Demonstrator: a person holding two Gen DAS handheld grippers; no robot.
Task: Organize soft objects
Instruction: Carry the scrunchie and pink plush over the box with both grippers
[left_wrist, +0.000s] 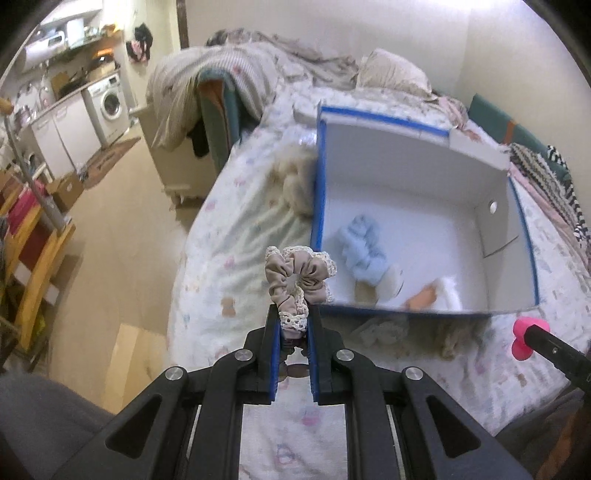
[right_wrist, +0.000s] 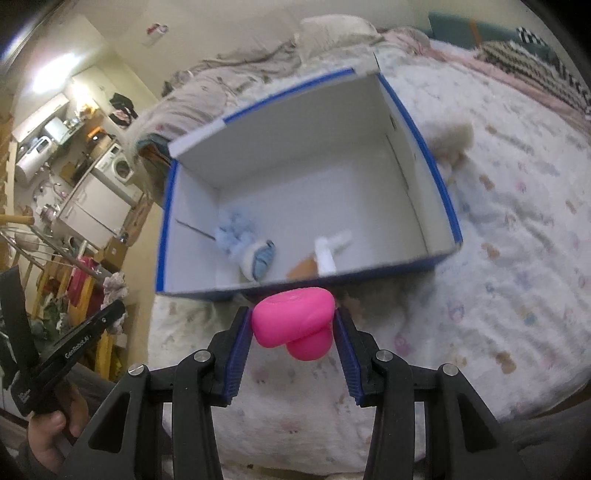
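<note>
Both tools are loaded and the sorting looks partly done. The left gripper (left_wrist: 293, 314) is pinched nearly closed on a beige lace-trimmed scrunchie (left_wrist: 297, 277), which stands up from the fingertips in the air, just short of the near left corner of the blue-edged box (left_wrist: 424, 310). The right gripper (right_wrist: 293, 321) clamps a pink squishy toy (right_wrist: 293, 317) at a middling width, held over the bed (right_wrist: 498, 295) just before the box's near wall. Already inside, along the near wall of the box floor, lie a light blue scrunchie (left_wrist: 360, 247), a small blue and white soft item (right_wrist: 258, 260) and an orange and white piece (right_wrist: 317, 258). Still outside, a cream fluffy thing (left_wrist: 295, 181) rests on the bed against the box's wall, and blurred pale items (left_wrist: 413, 332) lie on the bed in front of it, so several drops probably remain.
</note>
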